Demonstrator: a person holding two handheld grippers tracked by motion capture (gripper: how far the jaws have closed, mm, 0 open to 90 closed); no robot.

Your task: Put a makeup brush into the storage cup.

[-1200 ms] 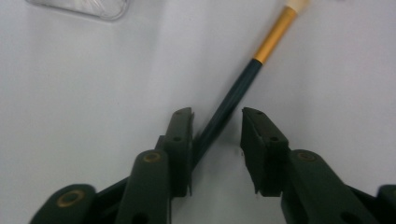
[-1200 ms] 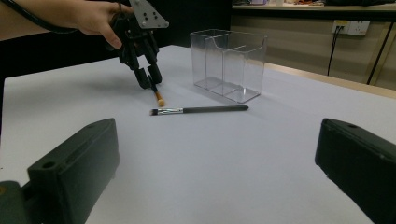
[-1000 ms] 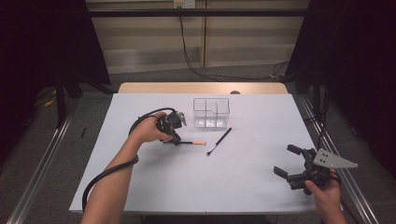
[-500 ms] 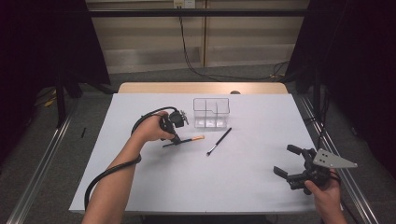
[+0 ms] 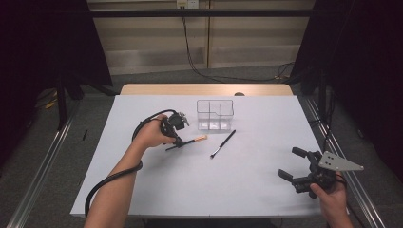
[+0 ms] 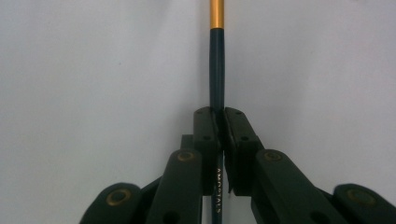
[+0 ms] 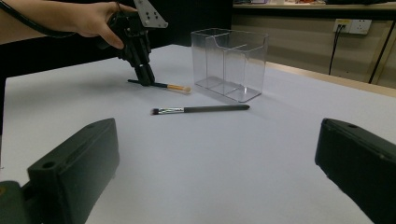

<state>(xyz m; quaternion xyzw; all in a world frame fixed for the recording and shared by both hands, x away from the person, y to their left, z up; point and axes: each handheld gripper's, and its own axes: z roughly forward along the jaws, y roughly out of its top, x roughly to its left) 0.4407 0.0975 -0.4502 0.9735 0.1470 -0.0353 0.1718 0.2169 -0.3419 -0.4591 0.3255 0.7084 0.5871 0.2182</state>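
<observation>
Two makeup brushes lie on the white table (image 5: 142, 190), both near the middle of it, towards the far edge; the left gripper (image 5: 177, 141) is clamped on the dark handle of the gold-banded brush (image 5: 187, 142), which still rests on the table surface just in front of the clear organizer (image 5: 215, 115); the left gripper view shows the jaws pressed together on the handle, with the gold ferrule (image 6: 216, 14) pointing away beyond them; the jaws have just been closing, with that handle between them; the left hand (image 5: 151, 135) grips the tool from the left side of the table; the second brush (image 5: 223, 144), all black with a silver ferrule, lies loose just to the right of the first, apart from it and slanting towards the organizer's right corner; the organizer stands upright near the far edge, its compartments holding nothing; the right gripper (image 5: 297, 166) hovers near the right front corner, well apart from both brushes, its jaws spread wide with nothing between them.
</observation>
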